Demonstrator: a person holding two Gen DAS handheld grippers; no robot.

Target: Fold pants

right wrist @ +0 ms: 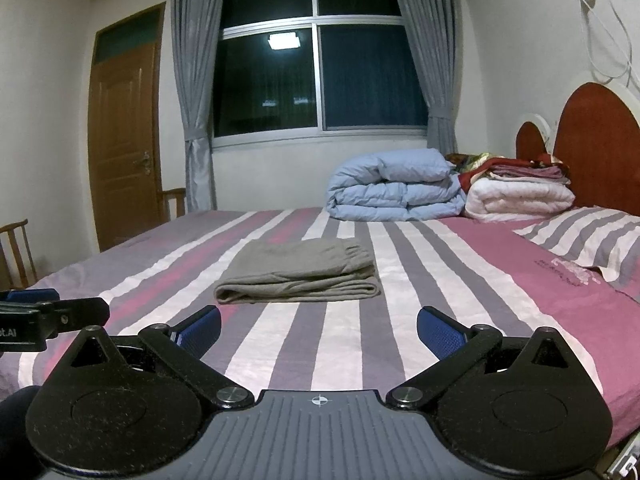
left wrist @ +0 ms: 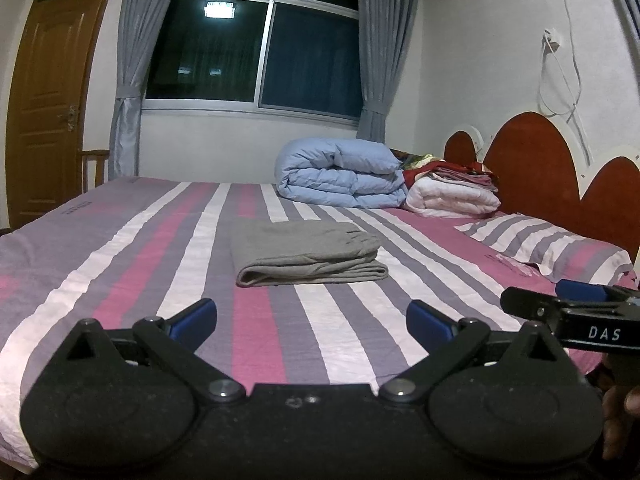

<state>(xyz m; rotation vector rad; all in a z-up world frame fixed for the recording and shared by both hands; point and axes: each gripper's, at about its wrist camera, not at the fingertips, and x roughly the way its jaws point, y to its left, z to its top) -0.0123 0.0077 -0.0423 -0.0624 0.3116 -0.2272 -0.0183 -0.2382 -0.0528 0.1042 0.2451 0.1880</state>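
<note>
Grey pants lie folded into a compact rectangle in the middle of the striped bed; the right wrist view shows the same pants a short way ahead. My left gripper is open, well short of the pants, nothing between its blue pads. My right gripper is also open and empty, held back from the pants. The right gripper's side shows at the right edge of the left wrist view, and the left gripper's tip at the left edge of the right wrist view.
A folded blue duvet and a stack of white and red bedding sit at the far side near the red headboard. A striped pillow lies at right. A wooden door, chairs and a curtained window stand beyond the bed.
</note>
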